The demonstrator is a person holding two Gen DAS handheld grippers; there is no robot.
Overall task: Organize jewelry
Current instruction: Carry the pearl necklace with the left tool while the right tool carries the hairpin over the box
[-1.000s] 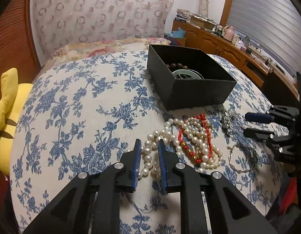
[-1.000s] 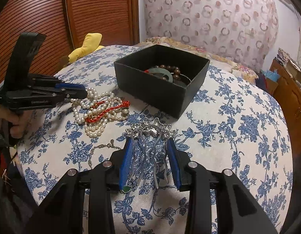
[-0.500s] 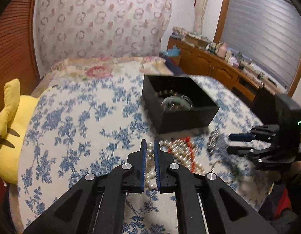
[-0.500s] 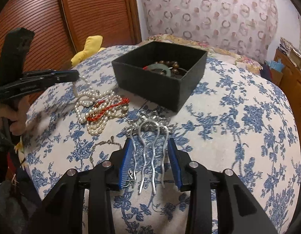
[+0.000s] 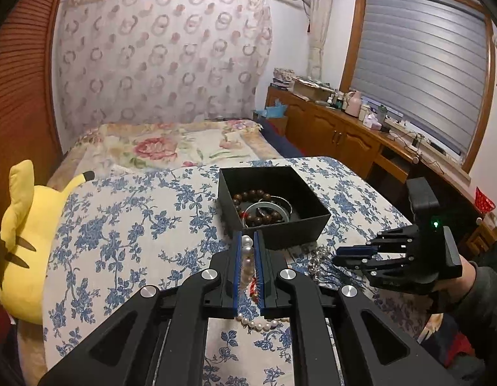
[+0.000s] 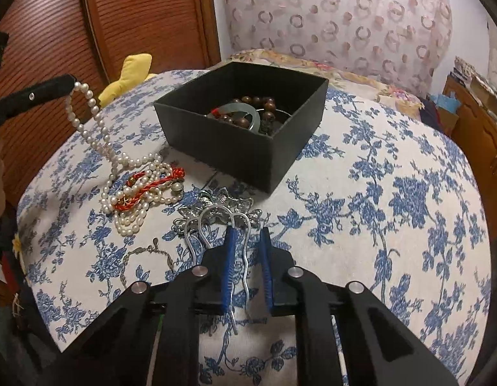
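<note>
White pearl necklace (image 5: 247, 255) pinched in left gripper (image 5: 247, 247), near black box (image 5: 316, 222) edge; right gripper (image 6: 247, 241) part-open, straddling silver hair comb (image 6: 216, 212).

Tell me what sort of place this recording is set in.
Most likely a home bedroom: a bed under a blue floral cover, a yellow plush toy at its side, and low wooden cabinets beneath a shuttered window.

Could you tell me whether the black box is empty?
Not empty: the black box already holds brown beads and a green bangle.
</note>
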